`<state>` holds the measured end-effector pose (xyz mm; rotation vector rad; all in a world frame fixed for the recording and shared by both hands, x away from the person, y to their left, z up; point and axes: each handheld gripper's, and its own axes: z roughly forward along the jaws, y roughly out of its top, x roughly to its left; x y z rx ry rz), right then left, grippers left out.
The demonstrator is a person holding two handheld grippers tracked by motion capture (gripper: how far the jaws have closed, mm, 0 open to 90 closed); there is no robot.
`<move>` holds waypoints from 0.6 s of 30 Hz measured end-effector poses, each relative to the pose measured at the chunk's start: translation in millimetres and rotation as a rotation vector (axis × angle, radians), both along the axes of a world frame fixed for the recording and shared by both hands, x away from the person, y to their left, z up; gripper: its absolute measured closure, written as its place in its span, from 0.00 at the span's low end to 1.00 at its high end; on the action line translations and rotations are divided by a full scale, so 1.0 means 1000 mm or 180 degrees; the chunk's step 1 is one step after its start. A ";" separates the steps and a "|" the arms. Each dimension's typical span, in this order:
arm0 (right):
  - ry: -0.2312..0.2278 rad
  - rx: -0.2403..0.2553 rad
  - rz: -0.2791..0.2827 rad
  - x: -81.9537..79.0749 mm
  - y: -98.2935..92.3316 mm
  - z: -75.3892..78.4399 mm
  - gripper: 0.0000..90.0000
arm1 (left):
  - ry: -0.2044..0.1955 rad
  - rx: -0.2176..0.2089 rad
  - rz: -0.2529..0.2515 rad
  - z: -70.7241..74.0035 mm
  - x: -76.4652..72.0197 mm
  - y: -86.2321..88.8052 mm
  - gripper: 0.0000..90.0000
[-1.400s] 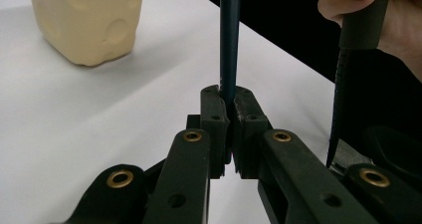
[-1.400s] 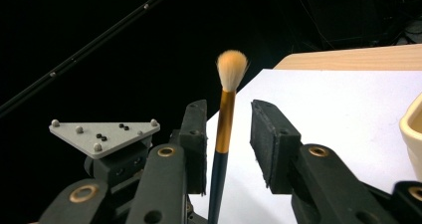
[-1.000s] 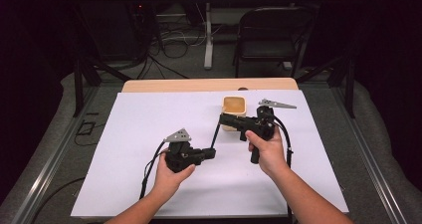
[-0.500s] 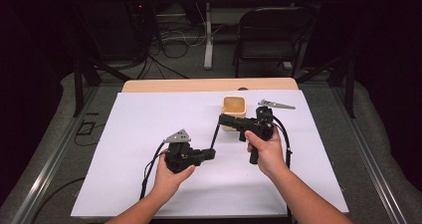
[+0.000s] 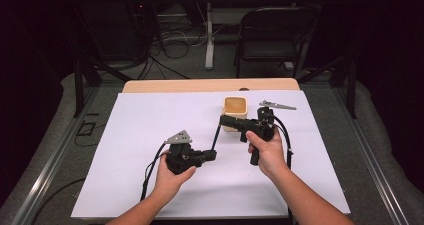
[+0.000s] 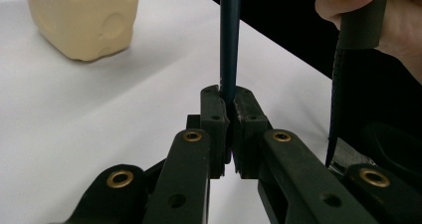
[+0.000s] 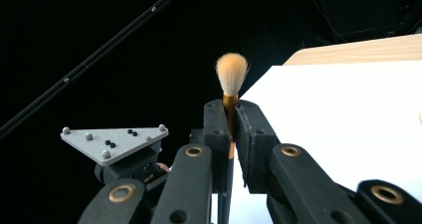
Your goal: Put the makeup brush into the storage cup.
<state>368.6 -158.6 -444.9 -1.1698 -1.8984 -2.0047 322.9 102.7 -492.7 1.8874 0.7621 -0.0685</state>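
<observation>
No text, label, brand, number or sign can be read on anything in these pictures.

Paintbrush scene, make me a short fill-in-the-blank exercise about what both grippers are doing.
1. Both grippers are shut on one ____.
2. The right gripper clamps the brush just below its pale ____.
3. The left gripper clamps its dark ____.
4. The cream cup stands on the ____ sheet.

Missing words: brush; bristles; handle; white
</observation>
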 end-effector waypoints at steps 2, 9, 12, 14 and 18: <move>0.0001 0.0007 0.0000 0.000 0.000 0.000 0.93 | -0.0002 -0.0008 0.0005 0.000 0.000 0.000 0.95; 0.0043 0.0021 0.0004 0.000 0.000 0.000 0.93 | 0.0014 -0.0028 0.0000 0.000 0.000 0.000 0.95; 0.0037 0.0015 0.0009 0.000 0.000 0.000 0.94 | 0.0013 -0.0037 -0.0006 0.000 0.000 0.001 0.95; 0.0028 0.0021 0.0003 0.000 0.000 0.000 0.94 | 0.0003 -0.0039 -0.0002 0.000 0.000 0.001 0.94; 0.0027 0.0034 0.0001 0.000 0.000 0.001 0.94 | 0.0010 -0.0028 0.0033 0.000 0.000 0.001 0.89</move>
